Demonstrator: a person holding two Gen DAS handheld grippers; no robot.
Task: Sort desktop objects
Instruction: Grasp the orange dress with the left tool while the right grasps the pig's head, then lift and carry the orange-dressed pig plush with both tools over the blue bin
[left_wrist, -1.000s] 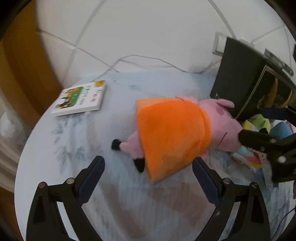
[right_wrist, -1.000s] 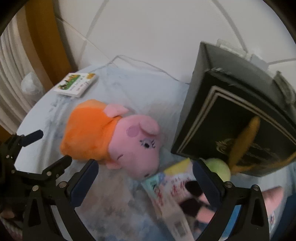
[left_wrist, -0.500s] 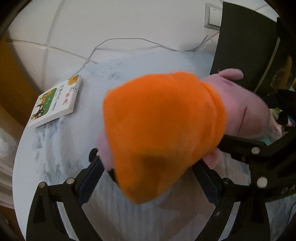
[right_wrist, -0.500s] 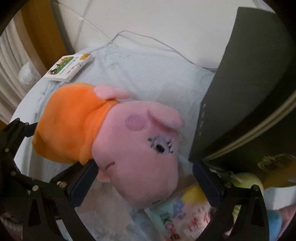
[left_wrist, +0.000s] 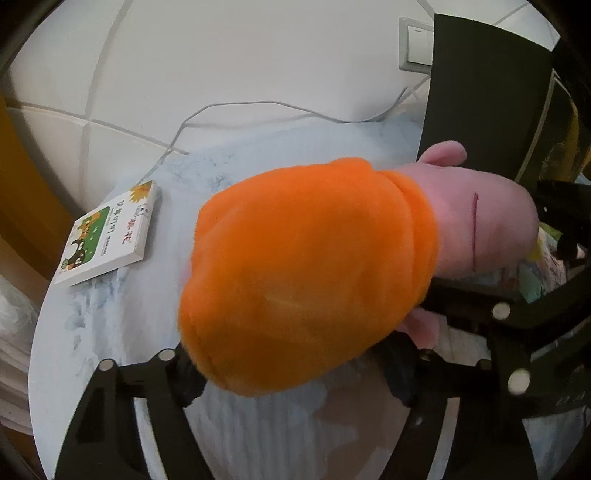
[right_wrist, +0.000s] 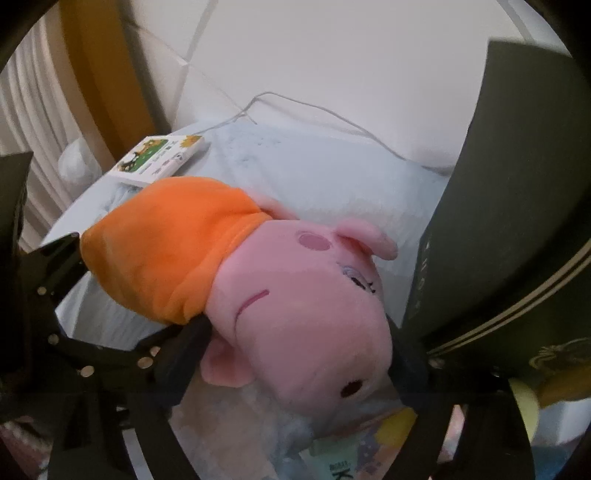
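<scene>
**Closing on both ends of a plush pig**

Lying across the pale blue patterned tablecloth (left_wrist: 122, 332), the soft pink plush pig in a fuzzy orange dress (left_wrist: 306, 273) fills the left wrist view. Its long axis runs from lower left to upper right: the rounded hem of the dress sits nearest the lens and the pink head points toward the tall black glossy box with gold lines (left_wrist: 480, 107) at the right edge. A thin red stitched mouth line crosses the snout. The left gripper (left_wrist: 295, 373) has its black fingers on either side of the dress hem, with its jaws closing; the fabric bulges over and hides the pads, so I cannot tell whether they press yet. A small flat white-and-green paperback book (left_wrist: 107, 236) lies well apart at the table's left edge, and a thin white cable (left_wrist: 258, 107) trails along the tiled wall behind. The other gripper's black frame crosses the lower right.

From the right wrist view, the toy's axis runs from upper left to lower right, snout nearest the lens, one eye and a round pink cheek patch showing, a floppy ear sticking up. The right gripper (right_wrist: 299, 362) straddles the head, jaws closing, and both dark fingers lie against the smooth short pile at the neck and the far cheek. The black box stands just beside the head on the right. Colourful printed booklets (right_wrist: 354, 454) lie under the snout, blurred.
</scene>
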